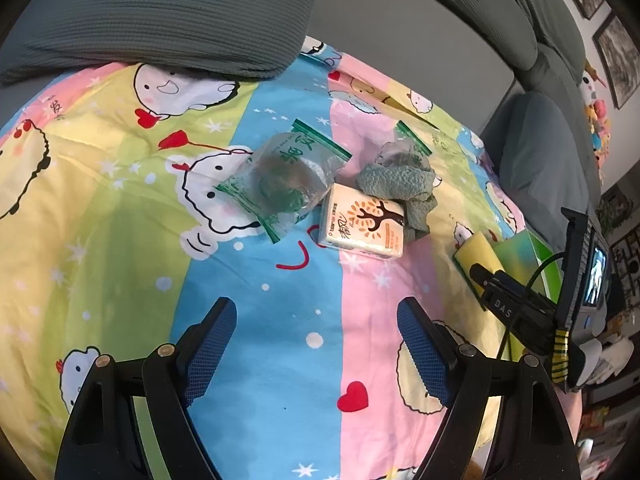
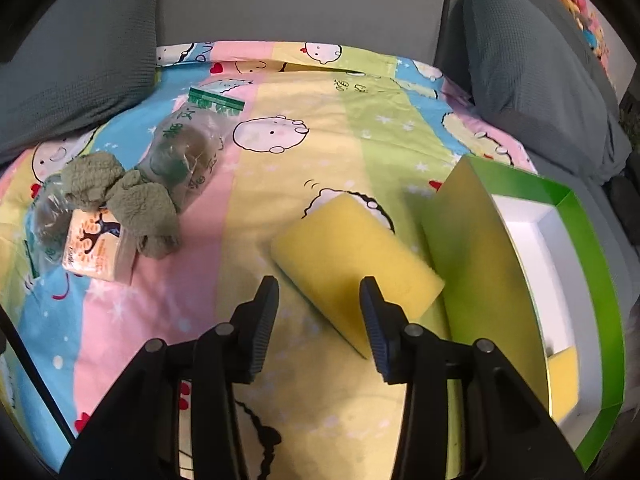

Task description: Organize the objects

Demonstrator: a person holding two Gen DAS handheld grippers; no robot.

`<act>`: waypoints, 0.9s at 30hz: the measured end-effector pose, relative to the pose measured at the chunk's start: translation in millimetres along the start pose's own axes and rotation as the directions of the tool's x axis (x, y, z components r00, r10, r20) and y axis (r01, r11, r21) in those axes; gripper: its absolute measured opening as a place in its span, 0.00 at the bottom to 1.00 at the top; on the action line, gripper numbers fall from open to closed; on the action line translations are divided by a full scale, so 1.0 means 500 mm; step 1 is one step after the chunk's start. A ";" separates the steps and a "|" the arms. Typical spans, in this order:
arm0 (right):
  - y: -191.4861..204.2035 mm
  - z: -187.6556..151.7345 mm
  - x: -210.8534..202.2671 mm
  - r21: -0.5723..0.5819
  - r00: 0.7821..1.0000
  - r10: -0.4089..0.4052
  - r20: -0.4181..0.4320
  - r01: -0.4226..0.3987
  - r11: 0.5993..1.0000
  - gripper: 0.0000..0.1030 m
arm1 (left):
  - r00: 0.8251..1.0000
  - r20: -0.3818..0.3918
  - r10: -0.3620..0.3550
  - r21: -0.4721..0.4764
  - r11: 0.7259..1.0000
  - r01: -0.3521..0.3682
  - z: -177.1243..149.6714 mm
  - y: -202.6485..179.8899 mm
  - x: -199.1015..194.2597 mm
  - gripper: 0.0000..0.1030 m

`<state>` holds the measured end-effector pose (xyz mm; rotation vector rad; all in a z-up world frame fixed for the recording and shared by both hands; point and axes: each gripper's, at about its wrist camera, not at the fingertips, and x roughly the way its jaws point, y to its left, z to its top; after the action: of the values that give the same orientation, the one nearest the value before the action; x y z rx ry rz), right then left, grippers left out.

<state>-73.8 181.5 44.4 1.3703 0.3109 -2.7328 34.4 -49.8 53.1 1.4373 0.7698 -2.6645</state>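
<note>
1. Where the left claw (image 1: 316, 354) hangs over the bed's cartoon sheet (image 1: 120, 200), its blue-padded fingers stand wide apart with nothing between them; only the blue and pink stripes show in the gap.
2. Nearest in the right wrist view, the right claw (image 2: 318, 328) is partly open, clear of any grip; the near end of the yellow sponge (image 2: 352, 256) lies just ahead of the gap, toward the right finger; the pads do not press on it.
3. Just right of the sponge, and seemingly touching it, stands the green box (image 2: 480, 248), its lid open and white inside; a yellow piece (image 2: 564, 376) sits in its near corner.
4. Farther off to the left lies the tissue pack (image 2: 98, 248), printed with a tree; a crumpled green cloth (image 2: 132, 204) rests against its far side.
5. Beyond the pack and cloth are two clear zip bags with green seals; one (image 1: 288, 180) lies left of the pack in the left wrist view, holding something dark and round; the other (image 1: 404, 148) is partly under the cloth.
6. Farthest back, grey pillows (image 1: 168, 16) sit at the head of the bed; another grey cushion (image 2: 532, 80) lies along the right edge.
</note>
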 end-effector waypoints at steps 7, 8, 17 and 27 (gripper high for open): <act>0.016 0.005 0.020 -0.027 0.998 -0.059 0.001 0.059 0.998 0.42 | 1.000 -0.005 0.000 -0.005 1.000 -0.001 -0.001 0.000 0.002 0.81; 0.018 0.006 0.024 -0.034 0.998 -0.068 0.000 0.068 0.997 0.40 | 1.000 -0.006 0.000 -0.007 1.000 0.000 -0.001 0.001 0.002 0.81; 0.008 0.007 0.015 -0.010 0.997 -0.076 0.005 0.076 0.997 0.16 | 1.000 -0.004 -0.004 -0.019 1.000 0.004 0.004 0.013 -0.001 0.81; 0.067 -0.024 -0.059 -0.025 0.943 0.334 -0.015 -0.334 0.942 0.03 | 1.000 0.008 -0.015 -0.067 0.998 0.016 0.011 0.032 -0.009 0.81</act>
<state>-41.4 150.2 56.0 1.2949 0.1019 -2.4347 36.6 -67.3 52.3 1.4102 0.8650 -2.6265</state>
